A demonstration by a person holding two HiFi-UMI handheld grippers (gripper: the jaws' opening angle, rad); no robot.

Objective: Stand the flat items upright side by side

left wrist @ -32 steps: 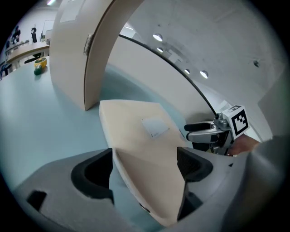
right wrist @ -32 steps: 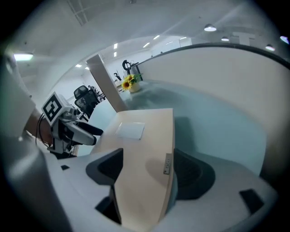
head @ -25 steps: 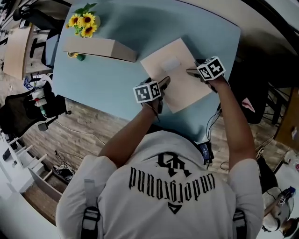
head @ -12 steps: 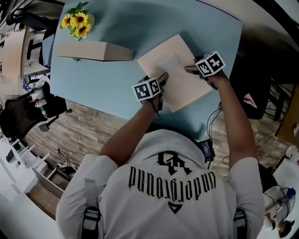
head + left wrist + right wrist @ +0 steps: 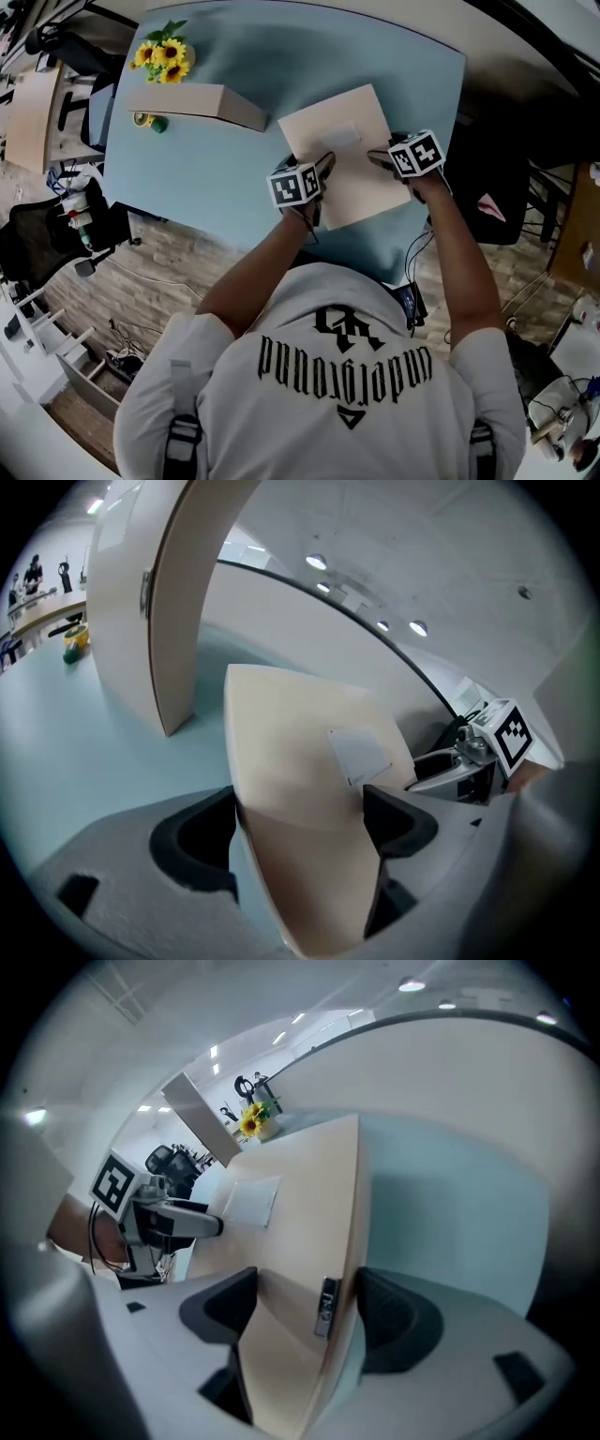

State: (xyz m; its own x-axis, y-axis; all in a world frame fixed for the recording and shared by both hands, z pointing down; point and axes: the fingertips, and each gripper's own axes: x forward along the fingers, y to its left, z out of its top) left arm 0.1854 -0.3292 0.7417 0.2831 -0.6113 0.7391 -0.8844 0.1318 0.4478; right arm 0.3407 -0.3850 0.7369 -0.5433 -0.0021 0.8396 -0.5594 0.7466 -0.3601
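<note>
Left gripper (image 5: 300, 827): dark, rounded, rubbery-looking pads on a matt grey body. The jaws are set wide and clamp the near corner of the flat box (image 5: 300, 733), which fills the whole gap between them.

Right gripper (image 5: 305, 1312): pads of the same make. Its jaws have just been closing and stand wide. The narrow edge of the flat box lies between them and both pads meet it. A small dark strip with print (image 5: 326, 1307) sits on that edge.

Flat box: a thin, rectangular, pale beige slab with a smooth matt surface like card and crisp corners. A white rectangular label (image 5: 339, 137) is stuck on its broad face. In the head view it lies at centre frame, turned at an angle on the table (image 5: 216, 178), with one gripper at its left side and one at its right. Whether it rests fully on the table cannot be determined.

Each gripper carries a cube with black-and-white square markers; the left one (image 5: 296, 184) is at centre frame.

Table: smooth, pale blue, with a rounded outline.

Second box (image 5: 192, 101): same beige material, standing upright on a long edge at upper left, well apart from the flat box.

Sunflowers (image 5: 164, 54): yellow heads and green leaves, just beyond the second box.
</note>
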